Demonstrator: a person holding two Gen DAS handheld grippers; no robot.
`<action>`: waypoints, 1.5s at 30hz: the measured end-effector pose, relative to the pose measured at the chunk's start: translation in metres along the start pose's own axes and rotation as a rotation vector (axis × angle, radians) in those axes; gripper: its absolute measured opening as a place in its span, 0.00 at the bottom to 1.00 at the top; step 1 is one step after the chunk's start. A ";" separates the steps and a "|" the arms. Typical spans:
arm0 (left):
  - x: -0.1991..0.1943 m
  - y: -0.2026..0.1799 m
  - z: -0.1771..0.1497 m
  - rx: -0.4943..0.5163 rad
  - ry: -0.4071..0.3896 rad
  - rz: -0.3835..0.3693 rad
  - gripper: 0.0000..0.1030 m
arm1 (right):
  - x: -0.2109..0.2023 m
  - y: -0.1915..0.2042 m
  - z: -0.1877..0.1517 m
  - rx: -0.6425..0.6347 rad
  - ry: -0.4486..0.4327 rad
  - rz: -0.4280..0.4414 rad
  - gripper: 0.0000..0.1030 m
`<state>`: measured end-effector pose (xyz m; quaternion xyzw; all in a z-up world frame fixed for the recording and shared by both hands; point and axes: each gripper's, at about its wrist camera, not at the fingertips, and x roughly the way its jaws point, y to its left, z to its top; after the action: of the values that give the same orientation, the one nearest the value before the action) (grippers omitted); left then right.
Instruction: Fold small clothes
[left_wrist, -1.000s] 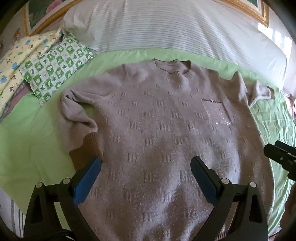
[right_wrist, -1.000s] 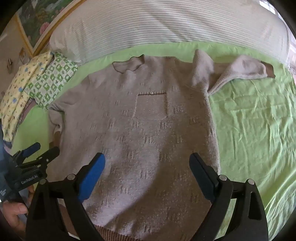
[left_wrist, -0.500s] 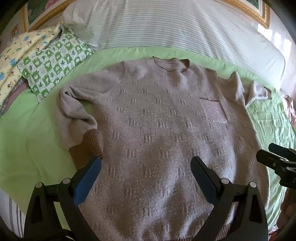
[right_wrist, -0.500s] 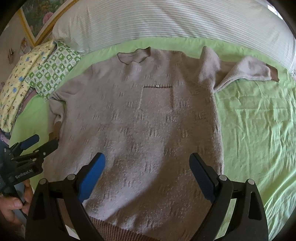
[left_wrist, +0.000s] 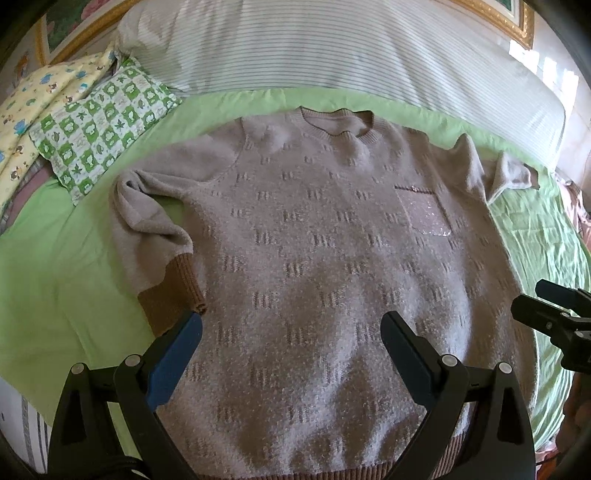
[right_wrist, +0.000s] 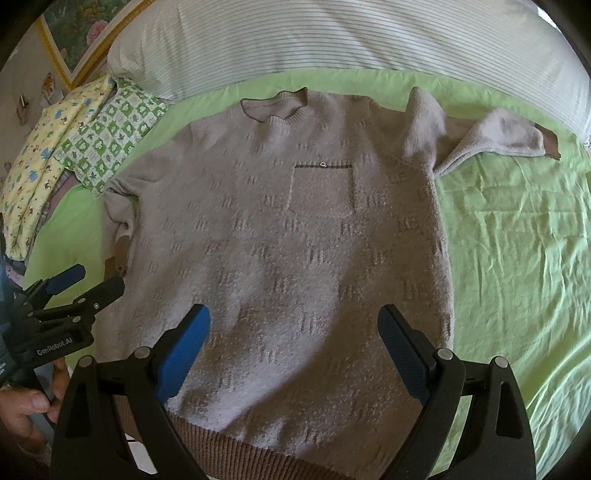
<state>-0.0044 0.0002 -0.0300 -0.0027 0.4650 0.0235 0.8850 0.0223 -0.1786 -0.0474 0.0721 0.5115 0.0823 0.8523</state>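
A taupe knitted sweater (left_wrist: 325, 258) lay flat and face up on the green sheet (left_wrist: 55, 266) of a bed, neckline toward the striped white bedding (left_wrist: 332, 48) at the far side and its brown ribbed hem at the near edge. One sleeve (left_wrist: 147, 236) was bent back on itself beside the body, its brown cuff (left_wrist: 173, 291) just off the torso; the other sleeve (right_wrist: 495, 138) was folded out toward the far right corner. A chest pocket (right_wrist: 321, 188) sat below the neckline. A green-checked pillow (left_wrist: 99, 122) and a yellow printed pillow (left_wrist: 33, 107) rested at the far left of the bed.

The left gripper (left_wrist: 291, 343) hovered level over the lower part of the sweater, pointing toward the collar, its blue-padded fingers (left_wrist: 173, 362) spread wide and holding nothing. In the right wrist view it showed at the left edge, over the sheet near the cuff, with a hand (right_wrist: 26, 406) wrapped round its handle.

The right gripper (right_wrist: 295, 339) hung likewise above the sweater's lower half, aimed at the pocket, fingers (right_wrist: 402, 354) wide apart and empty. From the left wrist camera its dark tips poked in at the right edge, by the sweater's side seam.
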 end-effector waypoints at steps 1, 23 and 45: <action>0.001 0.000 0.001 0.002 0.002 0.002 0.95 | 0.000 0.000 0.000 0.002 0.001 -0.001 0.90; 0.005 0.001 0.004 -0.004 0.026 0.000 0.95 | 0.004 -0.010 0.001 0.023 0.025 -0.004 0.90; 0.015 -0.001 0.009 0.002 0.056 -0.012 0.95 | 0.004 -0.019 0.002 0.068 0.022 0.003 0.90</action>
<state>0.0115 -0.0003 -0.0377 -0.0052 0.4897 0.0177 0.8717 0.0270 -0.1968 -0.0540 0.1012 0.5234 0.0671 0.8434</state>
